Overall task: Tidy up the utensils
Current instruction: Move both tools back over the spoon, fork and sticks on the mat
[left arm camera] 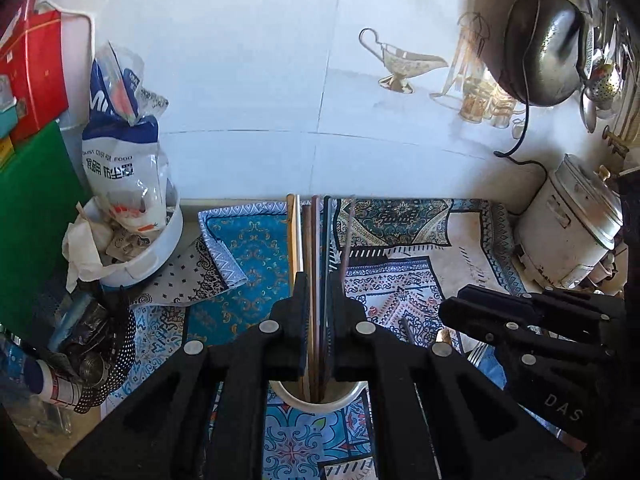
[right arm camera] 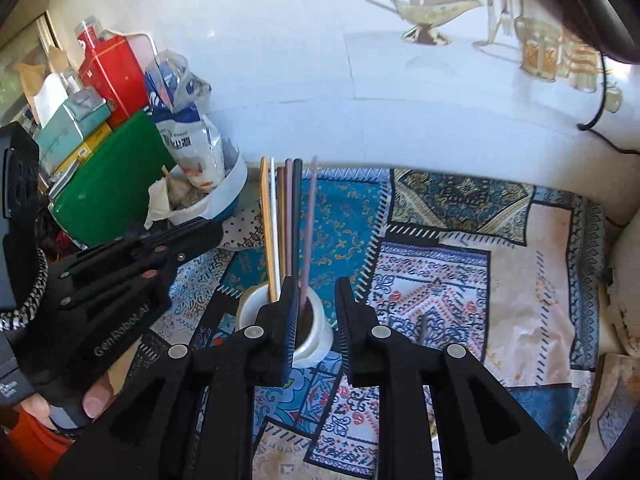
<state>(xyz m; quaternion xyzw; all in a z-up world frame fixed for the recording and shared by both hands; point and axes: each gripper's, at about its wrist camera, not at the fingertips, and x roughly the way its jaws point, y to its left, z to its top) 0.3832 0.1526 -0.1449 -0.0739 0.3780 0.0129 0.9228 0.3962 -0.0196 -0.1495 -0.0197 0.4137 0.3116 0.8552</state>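
Note:
A white cup [right arm camera: 310,340] stands on the patterned cloth and holds several chopsticks [right arm camera: 286,220] upright. In the left wrist view the cup [left arm camera: 340,398] sits under my left gripper [left arm camera: 319,292], whose fingers are closed around the bundle of chopsticks [left arm camera: 316,248]. My right gripper [right arm camera: 318,292] is open just above the cup, with a pink chopstick [right arm camera: 309,224] standing between its fingers, leaning into the cup. The right gripper also shows at the right of the left wrist view [left arm camera: 472,312]. A fork [left arm camera: 478,354] and another stick [left arm camera: 410,330] lie on the cloth.
A white bowl with a food bag and paper [left arm camera: 132,232] stands at the back left beside a green box [left arm camera: 32,224]. A rice cooker [left arm camera: 568,220] stands at the right. A pan [left arm camera: 544,52] hangs on the tiled wall. A black perforated strainer [left arm camera: 108,356] lies at left.

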